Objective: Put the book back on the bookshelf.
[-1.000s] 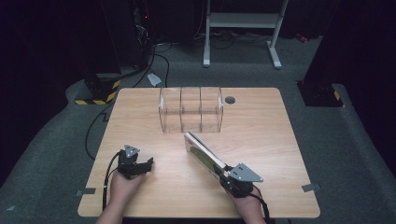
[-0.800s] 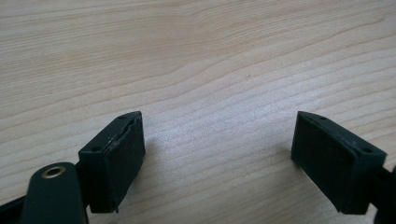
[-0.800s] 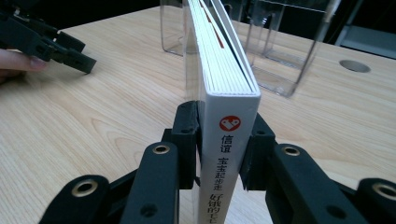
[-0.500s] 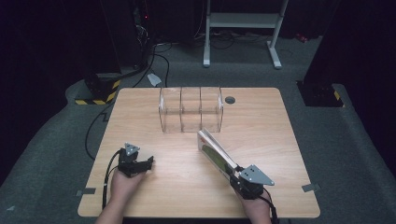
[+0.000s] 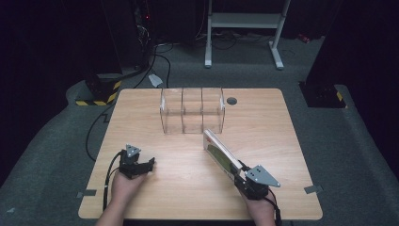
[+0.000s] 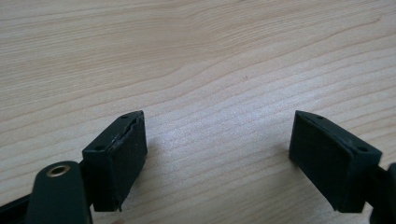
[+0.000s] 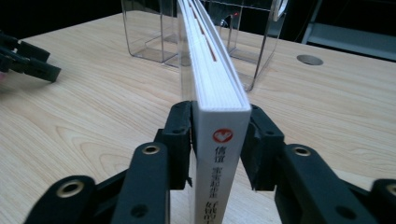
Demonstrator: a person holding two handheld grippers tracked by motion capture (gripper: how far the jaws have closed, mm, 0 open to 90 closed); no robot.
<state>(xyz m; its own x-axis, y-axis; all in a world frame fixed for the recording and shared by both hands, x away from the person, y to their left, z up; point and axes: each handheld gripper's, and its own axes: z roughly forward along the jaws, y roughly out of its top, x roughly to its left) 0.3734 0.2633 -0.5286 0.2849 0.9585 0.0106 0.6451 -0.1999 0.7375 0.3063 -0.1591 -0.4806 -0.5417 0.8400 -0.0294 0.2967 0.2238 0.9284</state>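
While the left gripper [image 5: 149, 163] rests wide open on the table [image 5: 282, 122], the right gripper [image 7: 219, 140], jaws just easing apart, still flanks the book [image 5: 221, 153] (upright, on edge); it remains outside the clear divided holder [image 5: 192, 110] beyond.

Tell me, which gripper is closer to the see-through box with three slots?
The right gripper. It holds a book whose far end almost reaches the clear three-slot organizer. Its jaws have just been opening, with the book between them. The left gripper rests open, farther off, near the table's front-left.
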